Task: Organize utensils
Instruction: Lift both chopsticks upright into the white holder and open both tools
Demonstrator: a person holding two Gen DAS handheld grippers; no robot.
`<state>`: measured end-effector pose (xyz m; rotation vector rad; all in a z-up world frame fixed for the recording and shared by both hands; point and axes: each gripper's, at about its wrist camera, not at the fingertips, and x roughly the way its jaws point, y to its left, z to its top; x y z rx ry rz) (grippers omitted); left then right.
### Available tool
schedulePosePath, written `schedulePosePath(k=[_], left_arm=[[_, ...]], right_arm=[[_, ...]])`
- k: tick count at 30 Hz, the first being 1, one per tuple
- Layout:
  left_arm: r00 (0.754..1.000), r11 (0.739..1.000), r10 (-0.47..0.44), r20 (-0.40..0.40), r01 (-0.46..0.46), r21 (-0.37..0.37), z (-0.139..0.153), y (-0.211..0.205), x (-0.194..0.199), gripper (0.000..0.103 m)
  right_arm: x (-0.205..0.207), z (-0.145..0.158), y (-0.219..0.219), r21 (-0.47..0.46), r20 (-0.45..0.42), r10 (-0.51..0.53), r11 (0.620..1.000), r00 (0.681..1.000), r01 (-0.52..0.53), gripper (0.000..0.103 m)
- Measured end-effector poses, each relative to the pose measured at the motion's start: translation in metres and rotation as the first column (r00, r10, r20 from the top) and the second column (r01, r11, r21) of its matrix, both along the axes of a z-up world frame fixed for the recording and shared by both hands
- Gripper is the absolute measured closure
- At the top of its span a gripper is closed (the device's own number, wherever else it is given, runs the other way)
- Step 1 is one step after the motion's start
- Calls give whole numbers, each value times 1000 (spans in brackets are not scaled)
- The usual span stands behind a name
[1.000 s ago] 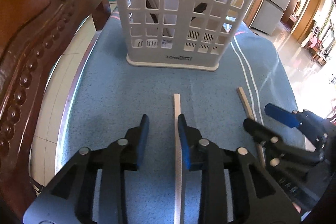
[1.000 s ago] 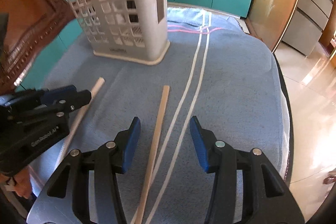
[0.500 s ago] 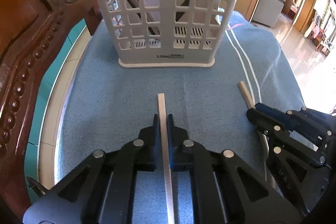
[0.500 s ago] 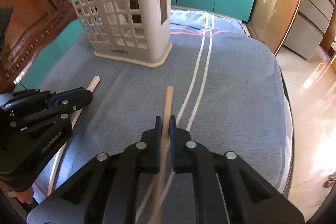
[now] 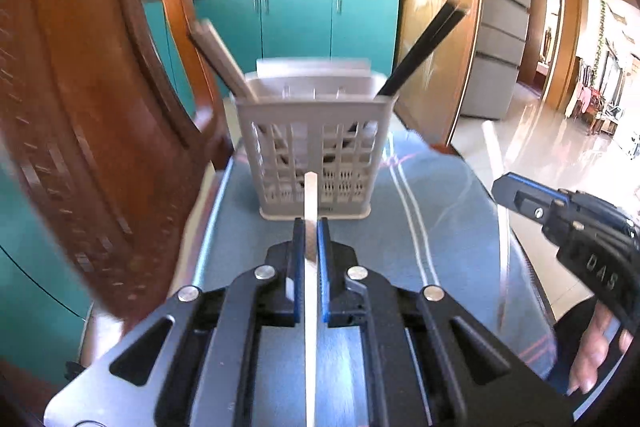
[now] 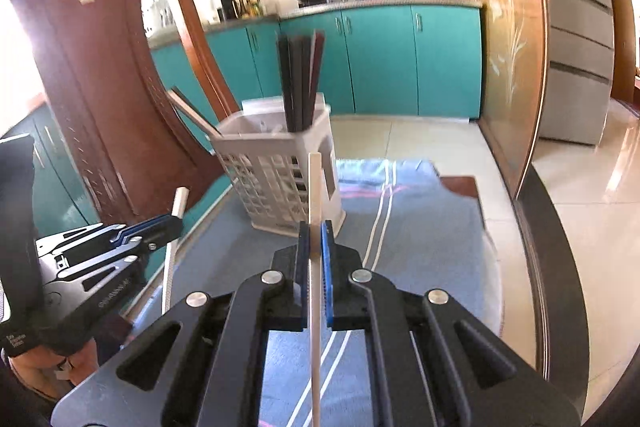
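A grey slotted utensil basket (image 5: 316,151) stands on the blue cloth (image 5: 448,211); it also shows in the right wrist view (image 6: 280,183). It holds black chopsticks (image 6: 300,83) and pale ones (image 5: 220,59). My left gripper (image 5: 311,227) is shut on a pale wooden chopstick (image 5: 311,199), lifted above the cloth and pointing at the basket. My right gripper (image 6: 316,231) is shut on another pale chopstick (image 6: 314,187), also lifted. Each gripper shows in the other's view: the right one (image 5: 568,219) and the left one (image 6: 152,227) with its chopstick (image 6: 176,223).
A carved wooden chair back (image 5: 100,131) rises close at the left of the table; it also shows in the right wrist view (image 6: 100,75). Teal kitchen cabinets (image 6: 400,63) stand behind. The table edge drops to a tiled floor (image 6: 580,187) on the right.
Both grippers closed on their chopsticks and have lifted them off the cloth, tilting the views up toward the basket top and kitchen.
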<state>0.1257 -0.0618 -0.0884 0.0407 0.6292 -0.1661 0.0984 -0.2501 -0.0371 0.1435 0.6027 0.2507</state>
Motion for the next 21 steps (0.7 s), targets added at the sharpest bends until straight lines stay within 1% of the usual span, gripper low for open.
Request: schedulePosePath(k=[3,6,8,11,15,18,21], left_arm=[[999,1000,-2,42,2,-15,23,9,-21,96],[997,1000,3,76,-1,-27,42,17,-32,96],[996,999,4,90,0,-42,53,23,-37,96],[996,998,13,94,-8,-59,62,27,-38,96],[998,996,14,67,-8,-92,70,34,-30,96],[998,996,7,61,-1,-91,70,33,-17,96],[997,996,3,73,3,-86,79,34,-14,96]], right_arm=[[-16,17,-9,24,26,-16,1000,1000,16,97],[-26,35,-17,49,67,-52,998,996,49,96],[-27,45,-19,50,83,-58,997,995,54,96],[-21,54,-19,28,75,-56,998,996,54,96],[-11,59,-18,9,47,-46,999,998,46,96],[-3,55,-17,13,12,-35,999,999,35,96],[1,62,-13,11,19,-14,1000,1000,14,96]])
